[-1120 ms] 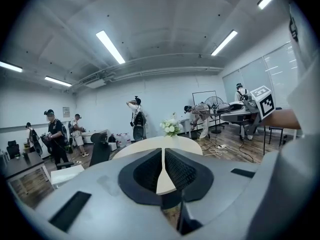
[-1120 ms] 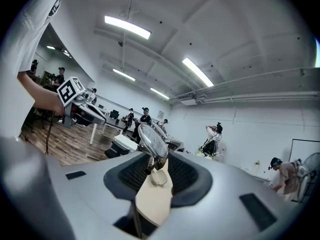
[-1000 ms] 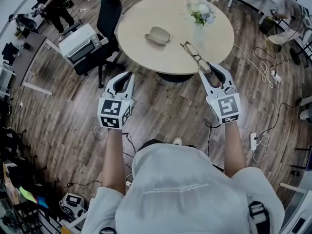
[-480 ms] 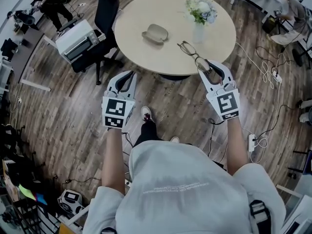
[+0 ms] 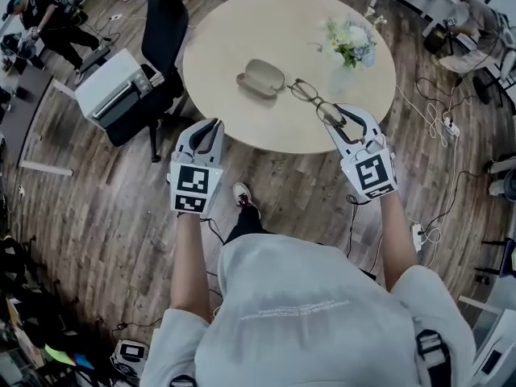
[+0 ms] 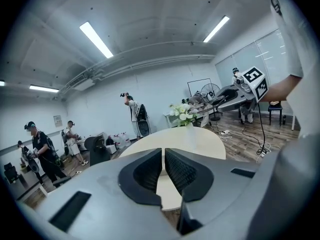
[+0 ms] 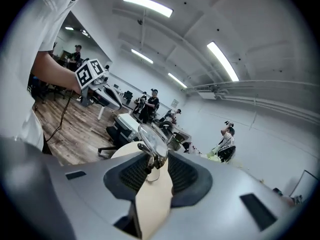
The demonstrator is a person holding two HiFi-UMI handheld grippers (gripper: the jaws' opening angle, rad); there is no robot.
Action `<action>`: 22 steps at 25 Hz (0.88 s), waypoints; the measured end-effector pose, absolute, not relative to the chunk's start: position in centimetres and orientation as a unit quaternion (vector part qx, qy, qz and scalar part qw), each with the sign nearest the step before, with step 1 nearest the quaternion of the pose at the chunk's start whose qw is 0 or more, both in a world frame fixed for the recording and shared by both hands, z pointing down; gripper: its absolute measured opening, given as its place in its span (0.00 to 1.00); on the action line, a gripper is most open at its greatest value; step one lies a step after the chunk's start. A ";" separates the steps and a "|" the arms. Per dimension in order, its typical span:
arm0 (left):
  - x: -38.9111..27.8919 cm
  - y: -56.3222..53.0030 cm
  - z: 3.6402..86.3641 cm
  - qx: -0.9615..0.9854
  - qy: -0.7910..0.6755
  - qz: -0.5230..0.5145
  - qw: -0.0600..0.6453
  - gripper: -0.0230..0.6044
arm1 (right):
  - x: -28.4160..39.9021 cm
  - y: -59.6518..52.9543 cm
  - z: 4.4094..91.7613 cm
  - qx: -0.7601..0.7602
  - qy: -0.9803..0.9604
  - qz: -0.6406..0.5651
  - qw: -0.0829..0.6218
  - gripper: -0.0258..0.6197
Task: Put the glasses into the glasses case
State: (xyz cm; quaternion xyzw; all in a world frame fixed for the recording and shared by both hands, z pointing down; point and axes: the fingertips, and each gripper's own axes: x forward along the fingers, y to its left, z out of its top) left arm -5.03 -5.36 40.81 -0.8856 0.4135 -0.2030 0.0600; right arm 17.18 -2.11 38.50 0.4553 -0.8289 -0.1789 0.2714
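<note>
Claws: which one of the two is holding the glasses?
The right claw is the one holding them: the glasses are pinched between its jaws and stick out over the table. The left claw is closed with nothing in it.

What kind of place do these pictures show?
Probably an open office or lab workroom: it has a round table, an office chair and long ceiling lights.

Pale grey short-sleeved shirt (image 5: 306,313); white left tongs (image 5: 205,129), white right tongs (image 5: 340,118).
</note>
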 end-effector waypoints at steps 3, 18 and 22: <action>-6.7 -9.8 40.9 -0.888 0.410 -0.202 0.054 0.08 | 15.8 -5.9 38.5 0.457 -0.823 -0.175 0.288 0.22; -9.5 -23.4 44.9 -0.909 0.355 -0.218 0.012 0.08 | 10.1 -20.6 46.0 0.413 -0.808 -0.155 0.391 0.22; -9.0 -25.1 46.2 -0.905 0.358 -0.228 -0.004 0.08 | 10.0 -22.6 48.8 0.391 -0.812 -0.141 0.410 0.22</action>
